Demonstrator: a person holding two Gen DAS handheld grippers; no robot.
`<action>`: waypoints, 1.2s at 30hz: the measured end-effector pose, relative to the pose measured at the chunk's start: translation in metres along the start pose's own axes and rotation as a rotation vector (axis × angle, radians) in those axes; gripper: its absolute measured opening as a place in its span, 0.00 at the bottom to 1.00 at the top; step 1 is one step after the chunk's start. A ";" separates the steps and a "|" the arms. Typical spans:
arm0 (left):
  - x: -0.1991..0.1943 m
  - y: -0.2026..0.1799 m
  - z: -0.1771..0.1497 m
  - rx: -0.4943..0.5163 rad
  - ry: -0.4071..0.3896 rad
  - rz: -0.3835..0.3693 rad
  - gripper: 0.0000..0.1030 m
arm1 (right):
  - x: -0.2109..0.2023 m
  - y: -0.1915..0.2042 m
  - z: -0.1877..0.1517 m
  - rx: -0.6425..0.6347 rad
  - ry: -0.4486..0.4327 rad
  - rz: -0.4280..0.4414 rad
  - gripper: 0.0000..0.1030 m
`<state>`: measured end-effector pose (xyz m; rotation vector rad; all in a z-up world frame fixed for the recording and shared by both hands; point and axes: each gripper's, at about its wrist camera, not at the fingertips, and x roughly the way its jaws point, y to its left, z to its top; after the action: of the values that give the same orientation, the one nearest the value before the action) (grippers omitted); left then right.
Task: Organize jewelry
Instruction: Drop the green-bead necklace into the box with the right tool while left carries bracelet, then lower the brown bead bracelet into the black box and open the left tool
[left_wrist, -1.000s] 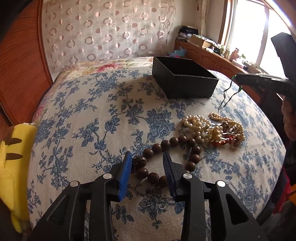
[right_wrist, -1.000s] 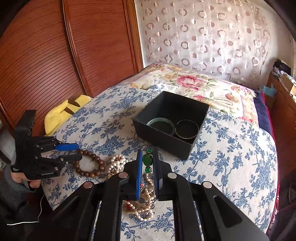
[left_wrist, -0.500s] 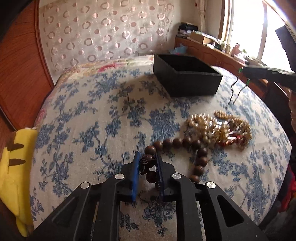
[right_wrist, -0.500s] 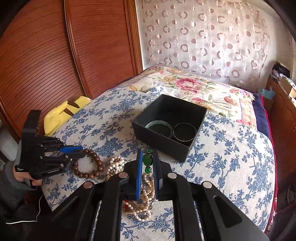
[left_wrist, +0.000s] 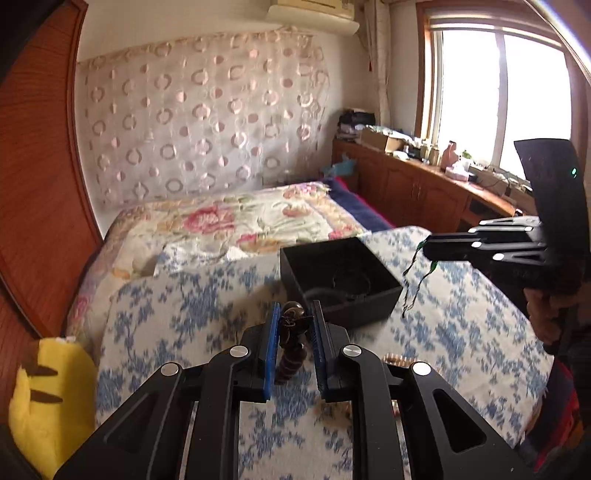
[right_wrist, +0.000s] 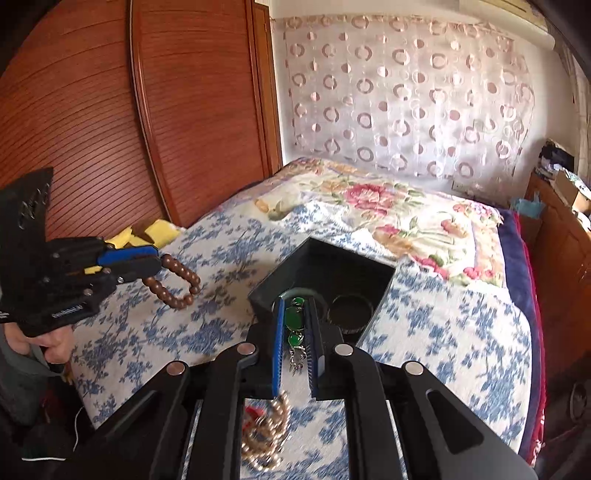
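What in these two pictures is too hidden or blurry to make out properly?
- Pearl pile: right wrist view, mostly behind the gripper body.
- Black box contents: left wrist view, dark and blurred.
- Wooden bead bracelet: left wrist view, its loop hangs hidden below the left gripper.

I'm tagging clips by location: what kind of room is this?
Most likely a home bedroom: a bed under a blue floral cover, a wooden wardrobe beside it, and a curtained wall near a window.
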<state>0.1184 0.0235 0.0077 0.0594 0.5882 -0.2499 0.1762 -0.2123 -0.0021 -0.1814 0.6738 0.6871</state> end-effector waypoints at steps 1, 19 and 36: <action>0.001 0.000 0.005 -0.004 -0.007 -0.002 0.15 | 0.002 -0.003 0.003 0.001 -0.004 -0.003 0.12; 0.041 -0.007 0.048 -0.034 -0.044 -0.052 0.15 | 0.069 -0.035 0.004 0.031 0.053 0.014 0.13; 0.097 -0.012 0.065 -0.020 0.011 -0.043 0.15 | 0.070 -0.049 -0.012 0.052 0.038 0.002 0.38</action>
<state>0.2281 -0.0173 0.0079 0.0289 0.6035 -0.2858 0.2414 -0.2174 -0.0585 -0.1457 0.7274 0.6685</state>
